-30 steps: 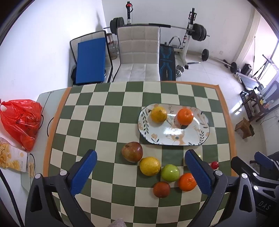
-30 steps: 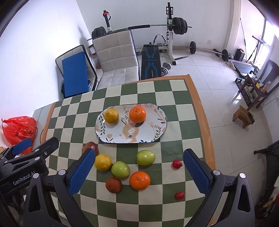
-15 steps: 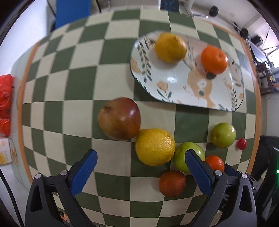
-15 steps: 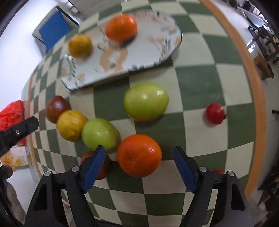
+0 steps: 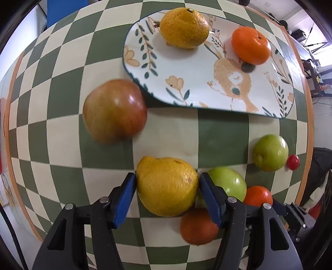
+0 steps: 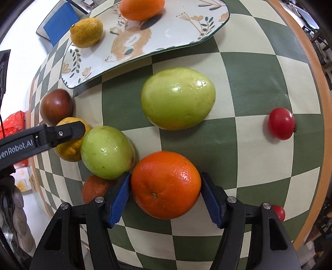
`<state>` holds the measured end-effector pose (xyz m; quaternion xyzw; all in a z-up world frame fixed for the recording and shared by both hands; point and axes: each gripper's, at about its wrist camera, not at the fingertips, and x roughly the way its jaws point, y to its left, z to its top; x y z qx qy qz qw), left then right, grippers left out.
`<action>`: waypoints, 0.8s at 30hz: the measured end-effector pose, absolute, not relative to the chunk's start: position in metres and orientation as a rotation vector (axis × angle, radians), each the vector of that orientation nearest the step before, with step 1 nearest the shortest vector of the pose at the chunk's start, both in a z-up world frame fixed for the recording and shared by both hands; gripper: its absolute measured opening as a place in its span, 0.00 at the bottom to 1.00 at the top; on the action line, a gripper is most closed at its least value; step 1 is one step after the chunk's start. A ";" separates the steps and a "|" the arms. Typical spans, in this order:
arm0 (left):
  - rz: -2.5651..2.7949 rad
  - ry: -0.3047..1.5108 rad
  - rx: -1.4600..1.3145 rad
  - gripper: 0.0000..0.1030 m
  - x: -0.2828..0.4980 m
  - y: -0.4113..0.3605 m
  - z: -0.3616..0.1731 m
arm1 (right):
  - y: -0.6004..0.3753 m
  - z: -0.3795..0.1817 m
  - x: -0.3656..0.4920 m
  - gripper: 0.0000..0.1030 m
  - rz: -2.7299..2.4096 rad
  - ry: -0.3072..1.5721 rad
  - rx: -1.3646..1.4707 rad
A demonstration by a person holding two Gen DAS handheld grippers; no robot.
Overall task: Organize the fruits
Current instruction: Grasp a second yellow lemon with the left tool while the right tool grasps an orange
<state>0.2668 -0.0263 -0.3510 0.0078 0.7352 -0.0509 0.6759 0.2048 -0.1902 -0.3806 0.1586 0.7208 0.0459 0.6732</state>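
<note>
Fruits (image 6: 178,97) — nine (perhaps more hidden).

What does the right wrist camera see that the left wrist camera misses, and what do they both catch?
Only the right wrist view shows a second small red tomato by its right finger, and the left gripper from the side, reaching in over the yellow lemon.

Only the left wrist view shows the left gripper with both blue fingers against the yellow lemon.

Both show the decorated plate carrying a yellow citrus and an orange, the dark red apple, two green fruits, and the loose orange between the right gripper's fingers.
</note>
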 end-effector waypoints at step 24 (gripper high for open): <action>-0.185 1.685 -0.044 0.61 0.247 -0.018 -0.377 | -0.193 -0.395 0.191 0.68 0.088 1.683 0.346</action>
